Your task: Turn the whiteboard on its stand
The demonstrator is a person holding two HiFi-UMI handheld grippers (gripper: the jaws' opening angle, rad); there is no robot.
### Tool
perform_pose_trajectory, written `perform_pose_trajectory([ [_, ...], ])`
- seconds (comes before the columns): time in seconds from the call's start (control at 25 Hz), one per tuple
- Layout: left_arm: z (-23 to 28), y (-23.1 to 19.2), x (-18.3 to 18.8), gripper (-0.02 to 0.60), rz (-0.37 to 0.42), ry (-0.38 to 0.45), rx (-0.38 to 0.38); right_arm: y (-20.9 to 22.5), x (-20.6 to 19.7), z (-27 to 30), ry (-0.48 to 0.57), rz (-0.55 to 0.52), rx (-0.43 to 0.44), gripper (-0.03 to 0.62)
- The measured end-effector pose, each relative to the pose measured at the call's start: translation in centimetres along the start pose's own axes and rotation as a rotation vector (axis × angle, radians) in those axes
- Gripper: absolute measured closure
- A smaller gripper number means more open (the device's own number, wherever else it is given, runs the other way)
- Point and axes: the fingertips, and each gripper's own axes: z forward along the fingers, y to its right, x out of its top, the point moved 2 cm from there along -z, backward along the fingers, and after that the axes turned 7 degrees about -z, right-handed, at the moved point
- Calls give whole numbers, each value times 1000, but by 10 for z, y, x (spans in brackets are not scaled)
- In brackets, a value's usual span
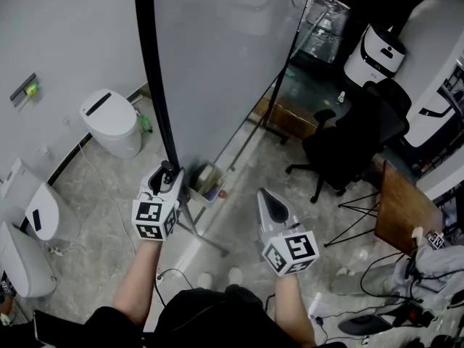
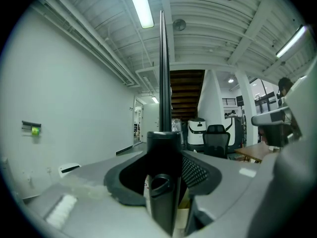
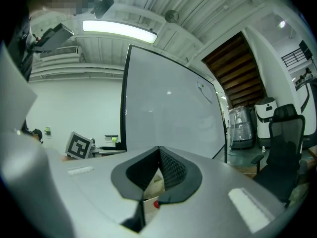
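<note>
My left claw (image 1: 168, 172) is clenched on the whiteboard (image 1: 225, 64), grasping its black side frame (image 1: 156, 71) low on the near edge. In the left gripper view that frame runs straight up between the jaws, with a pad on either side of it. My right claw (image 1: 267, 200) is closed on nothing, jaws together. It hangs to the right of the left one, near the board's face but apart from it.

The whiteboard stands upright on its stand (image 1: 206, 239) on the floor. The gripped edge is vertical, and the panel stretches away from me to the far right, toward the black office chair (image 1: 348, 143). So the whole panel lies ahead and to the right of my left claw, which is the only one touching it.

I judge the turn has to come from this left grip, by swinging the near edge sideways. The wall (image 1: 65, 35) on the left leaves less room that way than the open floor on the right.
</note>
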Motion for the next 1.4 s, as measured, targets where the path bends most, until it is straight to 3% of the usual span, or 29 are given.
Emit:
perform_pose_trajectory([
  [0.76, -2, 7, -6, 379, 23, 28, -21, -1, -2, -8, 11, -9, -32, 586],
  [1.4, -3, 13, -7, 348, 53, 41, -89, -14, -10, -21, 12, -7, -70, 586],
])
